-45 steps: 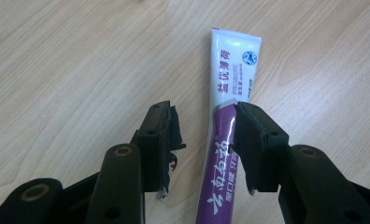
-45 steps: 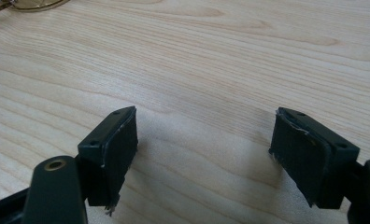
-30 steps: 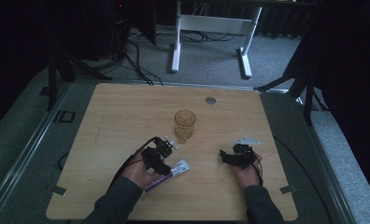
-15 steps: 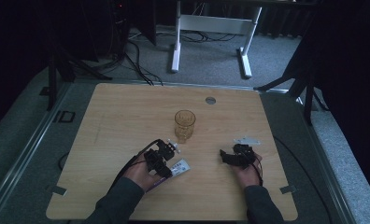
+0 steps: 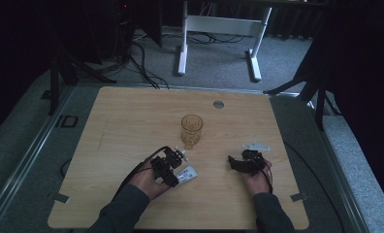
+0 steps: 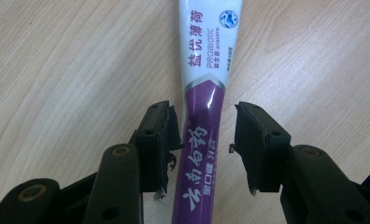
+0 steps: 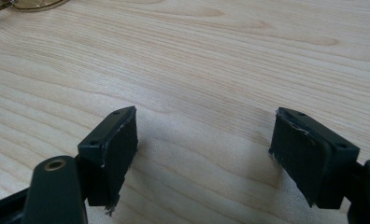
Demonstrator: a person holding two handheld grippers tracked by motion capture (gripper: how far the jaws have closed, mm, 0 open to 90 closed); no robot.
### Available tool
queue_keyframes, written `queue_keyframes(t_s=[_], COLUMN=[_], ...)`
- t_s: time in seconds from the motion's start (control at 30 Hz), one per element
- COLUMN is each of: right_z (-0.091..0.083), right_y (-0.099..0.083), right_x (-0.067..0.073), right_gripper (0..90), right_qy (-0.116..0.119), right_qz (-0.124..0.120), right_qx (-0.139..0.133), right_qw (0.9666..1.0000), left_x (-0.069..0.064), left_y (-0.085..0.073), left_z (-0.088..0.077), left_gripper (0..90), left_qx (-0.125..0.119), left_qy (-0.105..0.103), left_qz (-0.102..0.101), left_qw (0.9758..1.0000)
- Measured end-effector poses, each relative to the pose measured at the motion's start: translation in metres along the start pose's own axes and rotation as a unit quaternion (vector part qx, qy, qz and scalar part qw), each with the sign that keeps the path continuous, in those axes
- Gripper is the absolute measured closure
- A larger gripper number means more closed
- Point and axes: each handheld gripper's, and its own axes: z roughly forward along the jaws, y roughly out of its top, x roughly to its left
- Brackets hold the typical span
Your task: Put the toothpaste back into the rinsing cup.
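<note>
The left gripper (image 6: 206,140) straddles the toothpaste tube (image 6: 206,93) lying on the table (image 5: 132,121) at six o'clock from the glass (image 5: 191,128), its jaws having just closed somewhat yet clear of it, while the right gripper (image 7: 204,144) gapes over bare wood.

The high view looks forward and down from above the person's side, taking in the whole wooden table (image 5: 132,126) with floor around it; the forearms enter at its bottom edge. The left gripper view rides close over the tabletop, looking along the left gripper (image 6: 204,144) at the toothpaste tube (image 6: 206,116) lying between its jaws. The right gripper view sits equally near the wood, facing along the right gripper (image 7: 204,149) toward a glass (image 7: 29,4) far ahead (just its base, at the top edge). The high view shares both: tube (image 5: 187,173), glass (image 5: 191,130).
</note>
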Motion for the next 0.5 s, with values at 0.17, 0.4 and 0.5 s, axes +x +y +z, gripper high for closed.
queue_keyframes(t_s=[0.17, 0.4, 0.5], right_z=[0.0000, 0.0000, 0.0000], right_y=[0.0000, 0.0000, 0.0000], right_x=[0.0000, 0.0000, 0.0000], right_gripper=[22.7, 22.7, 22.7], right_qy=[0.000, 0.000, 0.000], right_qz=[0.000, 0.000, 0.000], right_qx=[0.000, 0.000, 0.000], right_qw=[1.0000, 1.0000, 1.0000], left_x=[-0.0002, -0.0022, -0.0017], left_y=[0.0008, 0.0012, 0.0013], left_z=[0.0018, 0.0038, 0.0036], left_gripper=[55.6, 58.8, 58.8], left_qx=[0.009, 0.018, 0.018], left_qy=[-0.001, -0.002, -0.002], left_qz=[0.007, 0.017, 0.017], left_qw=[0.9999, 0.9997, 0.9997])
